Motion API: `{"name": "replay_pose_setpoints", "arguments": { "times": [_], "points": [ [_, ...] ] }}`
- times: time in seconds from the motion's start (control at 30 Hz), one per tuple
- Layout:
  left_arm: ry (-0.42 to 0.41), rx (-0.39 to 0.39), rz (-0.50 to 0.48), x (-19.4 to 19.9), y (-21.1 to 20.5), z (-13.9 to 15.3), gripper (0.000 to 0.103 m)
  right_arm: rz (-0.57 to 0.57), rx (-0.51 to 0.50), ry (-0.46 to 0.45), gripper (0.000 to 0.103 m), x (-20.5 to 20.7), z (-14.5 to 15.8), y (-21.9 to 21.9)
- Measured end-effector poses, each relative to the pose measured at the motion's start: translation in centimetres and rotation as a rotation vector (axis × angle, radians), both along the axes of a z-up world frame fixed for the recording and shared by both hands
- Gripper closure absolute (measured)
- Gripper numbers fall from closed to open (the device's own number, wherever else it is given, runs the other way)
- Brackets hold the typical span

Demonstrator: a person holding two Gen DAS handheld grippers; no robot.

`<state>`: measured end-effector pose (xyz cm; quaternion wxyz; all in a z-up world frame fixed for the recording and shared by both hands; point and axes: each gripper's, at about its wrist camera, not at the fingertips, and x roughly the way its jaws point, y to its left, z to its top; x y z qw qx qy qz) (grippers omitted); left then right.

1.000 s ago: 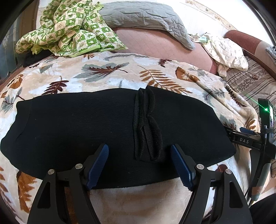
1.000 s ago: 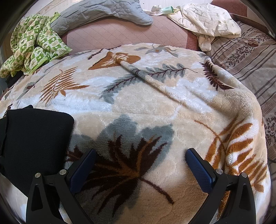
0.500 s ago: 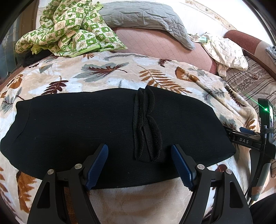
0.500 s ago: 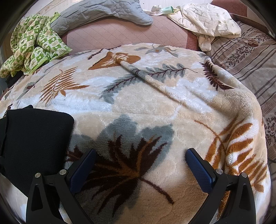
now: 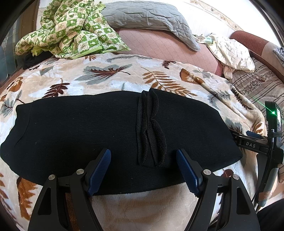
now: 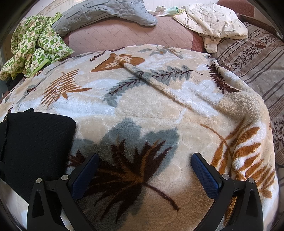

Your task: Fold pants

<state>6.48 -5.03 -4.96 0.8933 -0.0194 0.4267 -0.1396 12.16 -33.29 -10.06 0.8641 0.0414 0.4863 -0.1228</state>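
pants (image 5: 79,135): black, lying flat in 1 long band across the leaf-print blanket (image 6: 150,106) on the bed; a fuzzy black strip (image 5: 150,129) is bunching up on top near the middle
left gripper (image 5: 143,170): hovering over the near edge of the pants; jaws standing wide apart, not pinching anything
right gripper (image 6: 144,170): hanging over bare blanket to the right of the pants; jaws spread wide, nothing between them
background: green checked quilt (image 5: 71,30), grey quilted cover (image 6: 99,12) and a cream cloth (image 6: 213,21) sitting at the far side
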Motion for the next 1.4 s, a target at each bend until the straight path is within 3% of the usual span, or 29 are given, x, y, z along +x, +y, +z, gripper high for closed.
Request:
{"name": "replay_pose_setpoints", "arguments": {
  "times": [0.6, 0.97, 1.13, 1.23, 1.3, 1.4],
  "points": [
    [-0.003, 0.017, -0.015, 0.3, -0.4, -0.2, 0.019, -0.003, 0.001, -0.003, 0.001, 0.0, 0.0, 0.0],
    [0.002, 0.014, -0.049, 0.8, -0.6, -0.3, 0.008, 0.019, 0.000, 0.058, 0.001, 0.4, 0.3, 0.1],
    [0.018, 0.022, -0.068, 0.9, -0.5, 0.2, 0.012, 0.026, -0.005, 0.069, 0.001, -0.1, 0.6, 0.4],
    [-0.018, -0.010, -0.057, -0.2, 0.5, 1.8, 0.017, 0.007, 0.001, 0.099, 0.001, -0.8, 1.9, 0.4],
    [-0.071, -0.039, -0.044, -1.5, 2.0, 3.0, 0.017, 0.003, 0.006, 0.022, 0.001, -1.8, 4.0, 0.5],
    [-0.125, -0.089, -0.013, -3.8, 5.3, 4.2, 0.015, 0.047, 0.001, -0.170, 0.000, -4.1, 7.9, 1.4]
  ]
}}
